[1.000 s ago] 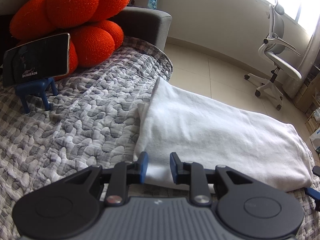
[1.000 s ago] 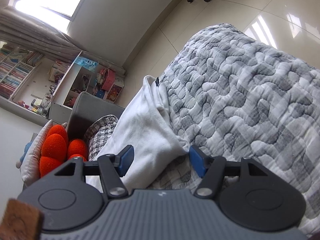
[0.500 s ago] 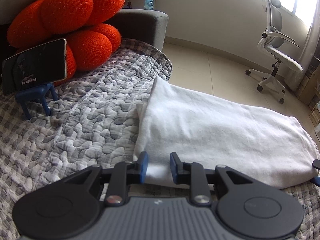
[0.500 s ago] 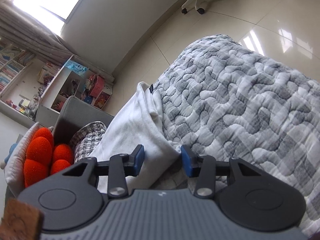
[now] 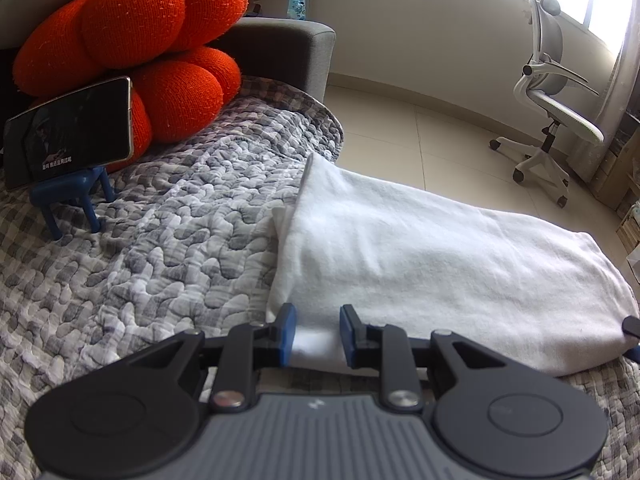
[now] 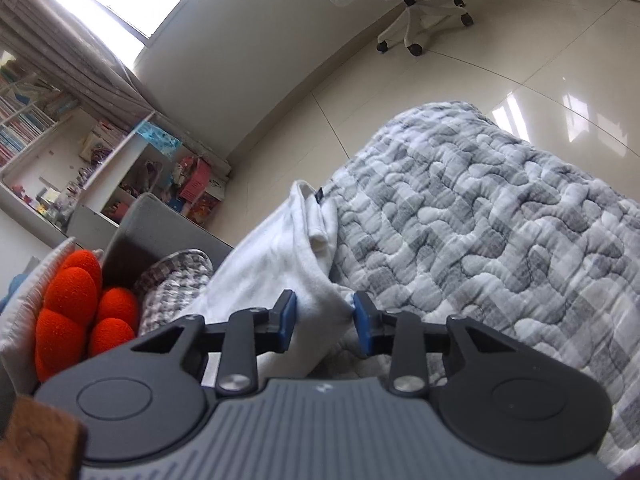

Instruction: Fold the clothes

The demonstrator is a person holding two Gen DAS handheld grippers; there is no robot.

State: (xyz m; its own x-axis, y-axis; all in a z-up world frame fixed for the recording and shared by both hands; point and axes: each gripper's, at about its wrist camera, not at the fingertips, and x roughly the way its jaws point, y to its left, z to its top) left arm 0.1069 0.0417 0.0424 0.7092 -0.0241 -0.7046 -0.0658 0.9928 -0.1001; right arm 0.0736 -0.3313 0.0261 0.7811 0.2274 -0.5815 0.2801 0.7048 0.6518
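Note:
A white garment [image 5: 420, 256] lies folded into a long band along the edge of a grey quilted cover [image 5: 160, 248]. My left gripper [image 5: 318, 334] is shut on its near corner, and white cloth fills the narrow gap between the blue pads. In the right wrist view the same garment [image 6: 272, 276] runs away from me towards the sofa arm. My right gripper [image 6: 325, 322] has the other end's corner between its jaws. They are closing, with both pads touching the bunched cloth.
An orange lobed cushion [image 5: 152, 40] leans at the back left, with a phone [image 5: 68, 132] on a small blue stand [image 5: 68, 196] in front of it. A grey sofa arm [image 5: 288, 52] rises behind. A white office chair [image 5: 552, 100] stands on the tiled floor beyond the edge.
The right gripper's jaws have narrowed around the garment's corner, from well apart to touching it. The left gripper keeps its hold and has stayed put.

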